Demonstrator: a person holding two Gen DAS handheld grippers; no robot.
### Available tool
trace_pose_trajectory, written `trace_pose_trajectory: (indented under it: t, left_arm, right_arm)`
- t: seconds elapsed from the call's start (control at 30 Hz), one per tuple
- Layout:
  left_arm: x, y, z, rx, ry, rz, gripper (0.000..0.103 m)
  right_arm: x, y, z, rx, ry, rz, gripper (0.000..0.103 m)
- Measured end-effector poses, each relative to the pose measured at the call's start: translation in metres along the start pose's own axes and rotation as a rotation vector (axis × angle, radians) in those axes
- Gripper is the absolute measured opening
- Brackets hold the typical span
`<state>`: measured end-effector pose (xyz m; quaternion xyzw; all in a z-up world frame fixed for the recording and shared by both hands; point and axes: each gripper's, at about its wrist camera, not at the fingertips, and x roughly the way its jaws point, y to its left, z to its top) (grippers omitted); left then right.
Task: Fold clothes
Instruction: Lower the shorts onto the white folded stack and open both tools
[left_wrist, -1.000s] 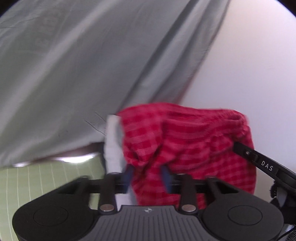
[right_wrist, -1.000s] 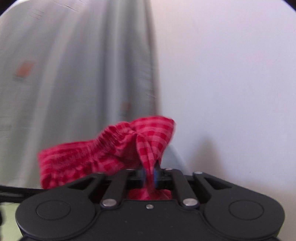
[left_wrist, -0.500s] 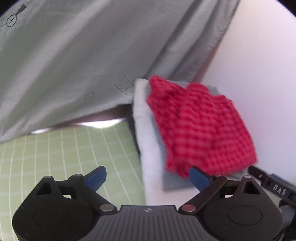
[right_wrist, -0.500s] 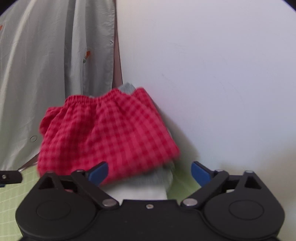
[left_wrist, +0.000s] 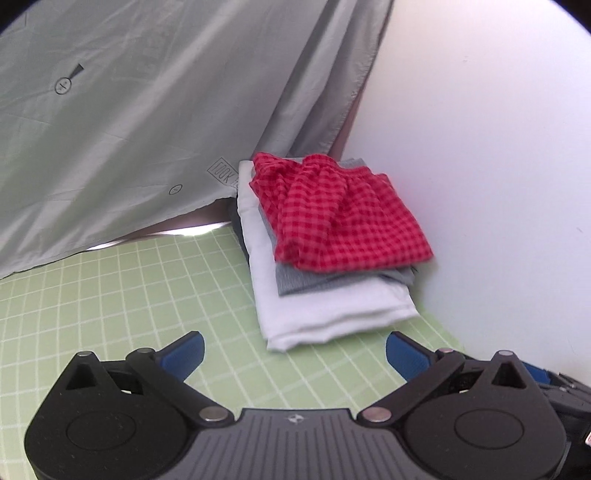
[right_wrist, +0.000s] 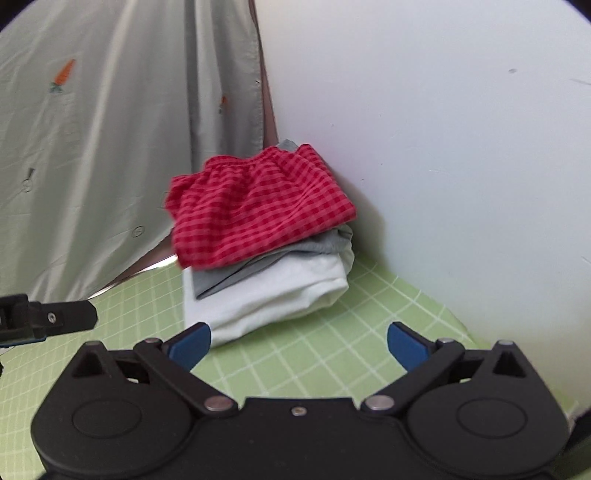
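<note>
Red checked shorts (left_wrist: 340, 218) atop stack — untouched.

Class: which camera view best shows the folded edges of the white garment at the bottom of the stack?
The left wrist view: the white garment shows its long side and layered front corner. In the right wrist view, the white garment shows mainly its rounded fold, partly hidden behind one blue fingertip.

Red checked shorts (left_wrist: 343, 218): thin woven cloth, matt, gathered at the waistband. Grey garment (left_wrist: 314, 278): fine ribbed knit. White garment (left_wrist: 332, 314): soft, smooth cloth. Green mat (left_wrist: 129, 295): smooth, gridded, matt. Curtain (left_wrist: 147, 110): thin creased fabric. Wall (right_wrist: 443, 147): smooth, matt.
</note>
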<state>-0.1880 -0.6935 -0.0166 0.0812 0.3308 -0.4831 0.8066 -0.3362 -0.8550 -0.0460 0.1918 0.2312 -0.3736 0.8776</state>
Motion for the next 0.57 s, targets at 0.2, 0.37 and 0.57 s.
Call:
trace_pose_trajectory:
  t: [0.2,0.37,0.57]
  left_arm:
    - [-0.037,-0.001,-0.033,-0.045,-0.014,0.034,0.103]
    - [-0.053,-0.003,-0.054,-0.059,-0.007,0.046,0.103]
    - [-0.064,-0.007,-0.060,-0.062,0.000,0.041,0.103]
  right_arm:
    - [-0.049,0.003,-0.023,-0.024,0.000,0.018,0.103]
    - [-0.072,0.001,-0.040,-0.053,0.022,0.035,0.103]
    - [-0.086,0.000,-0.046,-0.074,0.020,0.036,0.103]
